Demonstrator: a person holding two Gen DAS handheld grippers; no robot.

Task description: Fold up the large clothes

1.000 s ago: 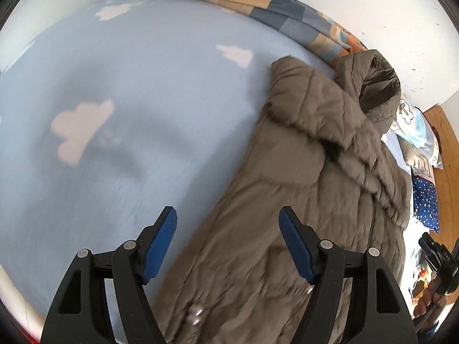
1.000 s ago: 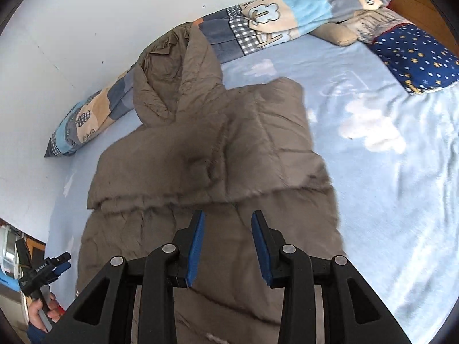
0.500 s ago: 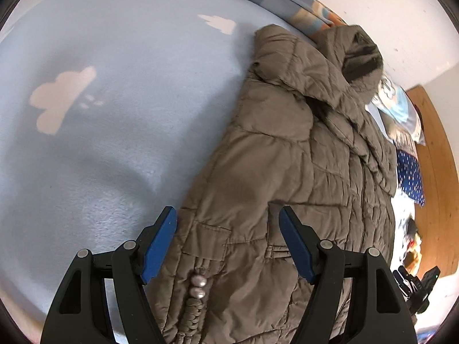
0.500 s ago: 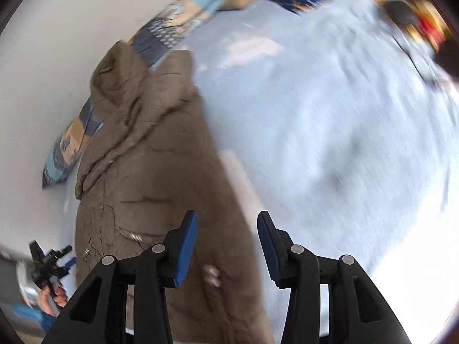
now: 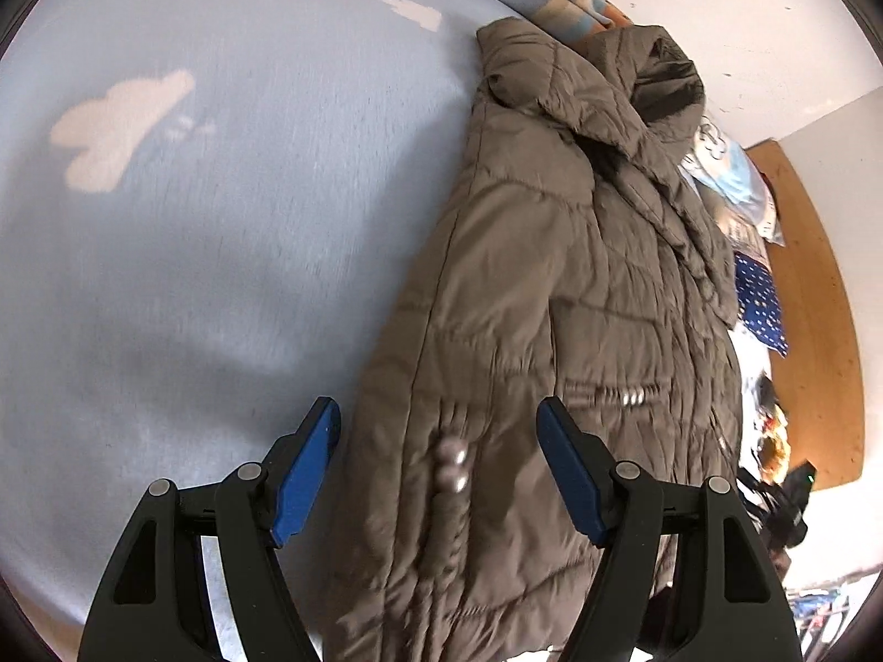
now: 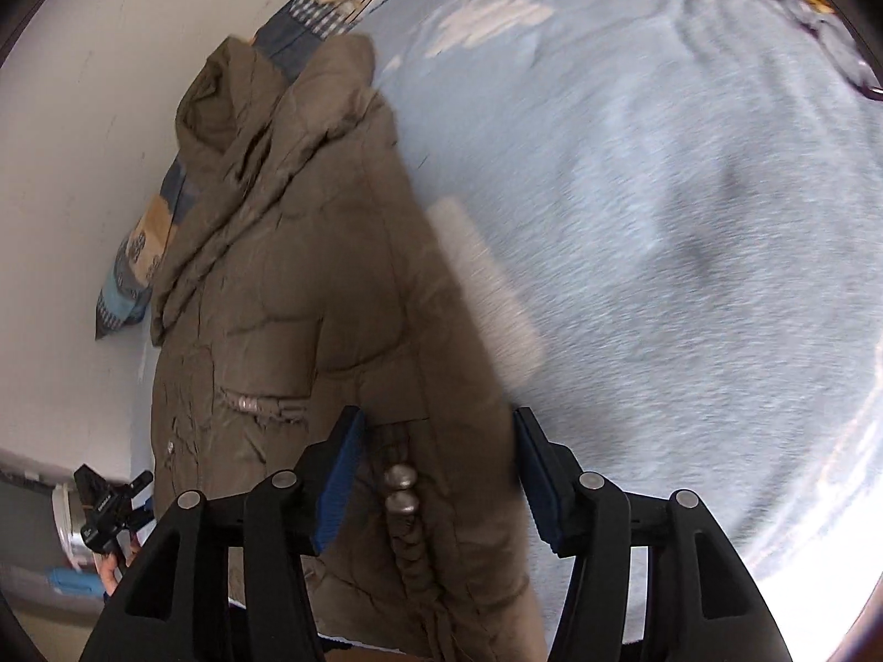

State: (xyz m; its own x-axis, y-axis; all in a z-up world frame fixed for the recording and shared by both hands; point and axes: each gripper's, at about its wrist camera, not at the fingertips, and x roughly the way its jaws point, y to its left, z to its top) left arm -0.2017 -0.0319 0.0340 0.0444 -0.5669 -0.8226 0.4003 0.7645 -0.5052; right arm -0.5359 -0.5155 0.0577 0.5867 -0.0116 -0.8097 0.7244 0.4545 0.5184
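Jacket [image 5: 557,298] is lying lengthwise on the blue bed sheet [image 5: 182,254], hood toward the wall. We are hovering the left gripper [image 5: 439,469] and right gripper [image 6: 436,463], both spread and empty, over the hem; we should pinch both corners evenly.

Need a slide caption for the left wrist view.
Open left gripper above the hem of a brown puffer coat on a cloud-print bedsheet.

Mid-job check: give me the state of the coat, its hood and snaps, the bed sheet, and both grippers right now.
Brown padded coat: lying lengthwise on the bed, narrowed, hem towards the grippers.
Hood: at the far end, near the wall, opening showing.
Snaps: visible on the coat between the right fingers.
Cloud-print sheet: spread flat under the coat.
Left gripper: open, holding nothing.
Right gripper: open, holding nothing.
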